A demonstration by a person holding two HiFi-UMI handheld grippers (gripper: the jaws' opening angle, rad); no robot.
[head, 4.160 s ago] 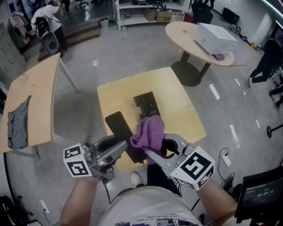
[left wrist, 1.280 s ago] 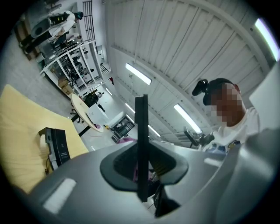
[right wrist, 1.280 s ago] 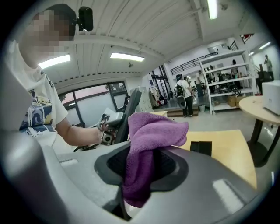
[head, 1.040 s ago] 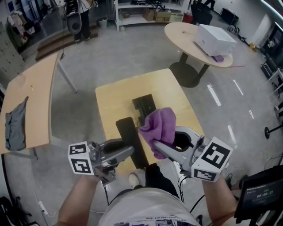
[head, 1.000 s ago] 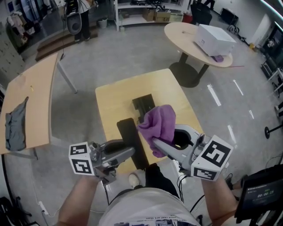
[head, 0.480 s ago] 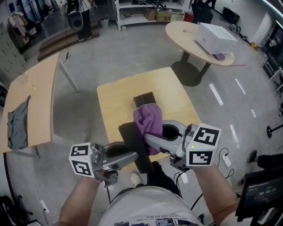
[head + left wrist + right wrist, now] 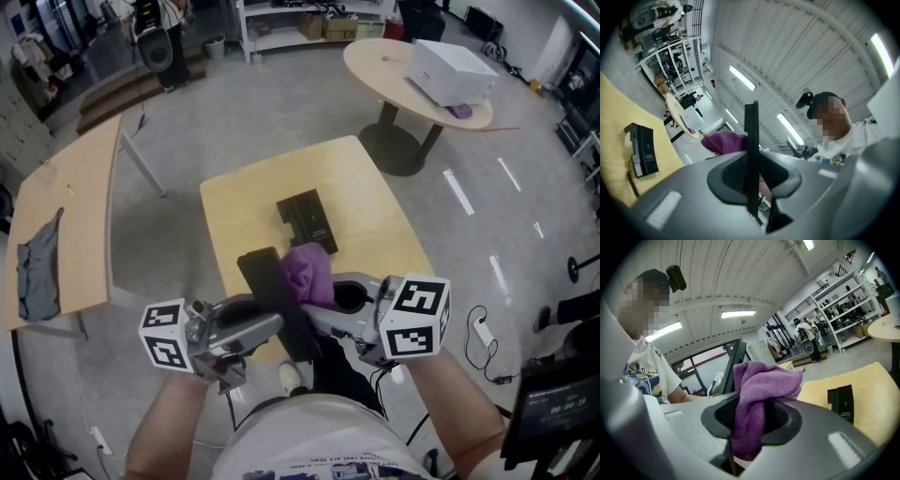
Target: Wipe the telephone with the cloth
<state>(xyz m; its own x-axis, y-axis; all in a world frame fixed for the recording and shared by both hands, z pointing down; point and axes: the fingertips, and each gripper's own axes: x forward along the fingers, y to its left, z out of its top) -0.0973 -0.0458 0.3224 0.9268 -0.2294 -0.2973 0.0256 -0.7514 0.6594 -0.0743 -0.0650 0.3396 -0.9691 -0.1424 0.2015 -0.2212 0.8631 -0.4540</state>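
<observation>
My left gripper [image 7: 270, 324] is shut on a thin black slab, the telephone's handset [image 7: 277, 302]. It holds the handset on edge above the table's near edge, and the handset shows edge-on [image 7: 751, 154] between the jaws. A bunched purple cloth [image 7: 307, 272] is clamped in my right gripper [image 7: 321, 307]. The cloth [image 7: 761, 383] rests against the handset's right face [image 7: 733, 363]. The black telephone base [image 7: 307, 218] lies flat on the square wooden table [image 7: 375, 202], beyond both grippers. It also appears as the base [image 7: 643, 150] and the base [image 7: 842, 401] in the gripper views.
A long wooden table with a grey rag [image 7: 36, 264] stands to the left. A round table with a white box [image 7: 450, 72] is at the back right. A person by a speaker [image 7: 156, 45] stands far back. A monitor [image 7: 553, 412] sits at the lower right.
My right gripper has come down and to the left with the purple cloth, from above the telephone base to the handset's side. The left gripper and handset have barely moved.
</observation>
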